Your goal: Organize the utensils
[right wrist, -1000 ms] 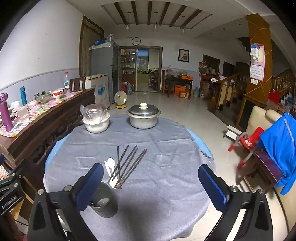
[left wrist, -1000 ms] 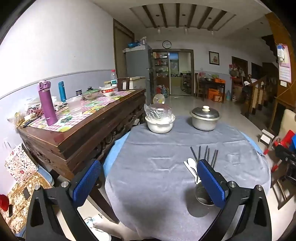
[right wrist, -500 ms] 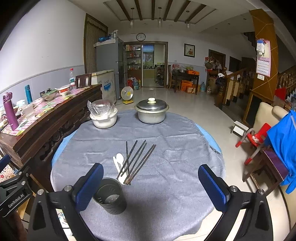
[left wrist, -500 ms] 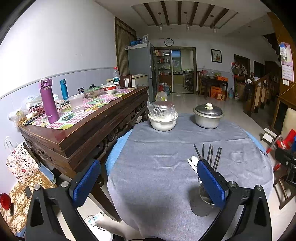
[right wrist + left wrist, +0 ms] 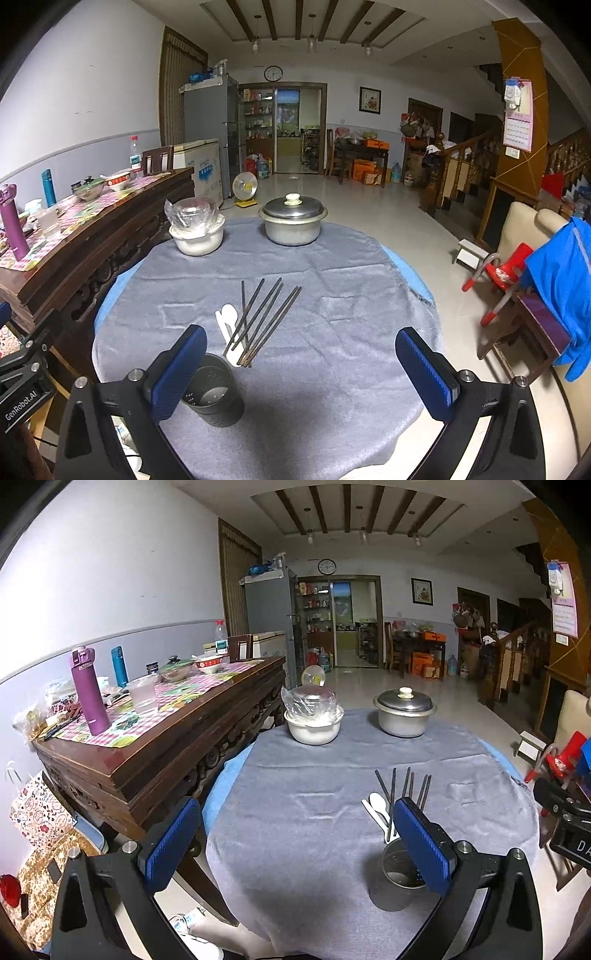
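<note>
Both claws gape wide and empty: the left claw [image 5: 295, 849] low in its frame, the right claw [image 5: 303, 373] likewise. Just beyond the right claw's left finger stands the dark utensil holder [image 5: 214, 391], upright, mouth up. Past it the chopsticks [image 5: 264, 319] lie fanned on the grey worktop [image 5: 332, 369], long axes running from lower left to upper right, beside two white spoons [image 5: 228, 323]. Further up-frame sit a covered bowl [image 5: 195, 230] and lidded pot [image 5: 291, 221].

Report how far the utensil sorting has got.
Nothing looks sorted yet. The holder stands upright and appears empty. The chopsticks and the white spoons lie loose on the cloth beside it. Left gripper and right gripper are both open, holding nothing. Every utensil is left to do.
</note>
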### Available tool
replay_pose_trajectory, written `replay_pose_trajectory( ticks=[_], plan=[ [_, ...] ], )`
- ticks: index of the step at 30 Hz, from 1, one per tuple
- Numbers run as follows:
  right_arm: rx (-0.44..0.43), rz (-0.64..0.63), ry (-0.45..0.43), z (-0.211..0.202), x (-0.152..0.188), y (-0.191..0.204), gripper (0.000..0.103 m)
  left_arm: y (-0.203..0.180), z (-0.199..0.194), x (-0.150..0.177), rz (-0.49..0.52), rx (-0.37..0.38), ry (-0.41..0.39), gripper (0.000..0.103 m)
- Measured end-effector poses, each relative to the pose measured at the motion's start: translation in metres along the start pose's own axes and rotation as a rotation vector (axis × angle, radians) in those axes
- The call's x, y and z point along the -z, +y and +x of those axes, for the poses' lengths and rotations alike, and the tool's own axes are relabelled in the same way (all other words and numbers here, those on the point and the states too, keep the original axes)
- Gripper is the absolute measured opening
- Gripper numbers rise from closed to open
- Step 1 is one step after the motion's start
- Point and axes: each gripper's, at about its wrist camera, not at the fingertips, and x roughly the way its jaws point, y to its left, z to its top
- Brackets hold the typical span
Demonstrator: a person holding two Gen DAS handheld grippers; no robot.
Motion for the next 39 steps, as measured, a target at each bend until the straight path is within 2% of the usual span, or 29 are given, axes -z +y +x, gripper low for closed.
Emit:
replay_pose_trajectory(
  ticks=[13,19,21,27,29,30,32,34,37,39],
  plan=[
    [0.008,0.018,0.016,0.011,-0.002,-0.008,0.103,-0.007,0.010,-0.004,0.017,0.000,0.001,0.103],
    [0.004,0.002,0.036,0.026,-0.004,-0.004,0.103,-0.005,0.032,-0.008,0.020,0.011,0.024,0.103],
    [-0.030,0.001,0.072,0.044,-0.007,-0.004,0.103,-0.002,0.046,-0.010,0.019,0.015,0.043,0.103],
    [-0.233,0.104,0.258,0.133,-0.016,-0.029,0.103,0.006,0.129,-0.013,0.007,0.071,0.199,0.103],
    [-0.319,0.170,0.312,0.167,-0.018,-0.038,0.098,0.003,0.154,-0.014,0.005,0.098,0.246,0.103],
    [-0.351,0.196,0.340,0.184,-0.019,-0.041,0.092,-0.001,0.171,-0.015,0.004,0.122,0.275,0.103],
    [-0.380,0.239,0.387,0.214,-0.021,-0.045,0.079,-0.008,0.196,-0.016,0.012,0.145,0.314,0.103],
    [-0.409,0.303,0.453,0.256,-0.022,-0.051,0.060,-0.020,0.221,-0.018,0.025,0.179,0.351,0.101],
    [-0.443,0.387,0.532,0.305,-0.021,-0.056,0.042,-0.041,0.259,-0.024,0.041,0.238,0.410,0.089],
    [-0.446,0.427,0.564,0.330,-0.021,-0.057,0.035,-0.058,0.288,-0.028,0.062,0.280,0.453,0.078]
  ],
)
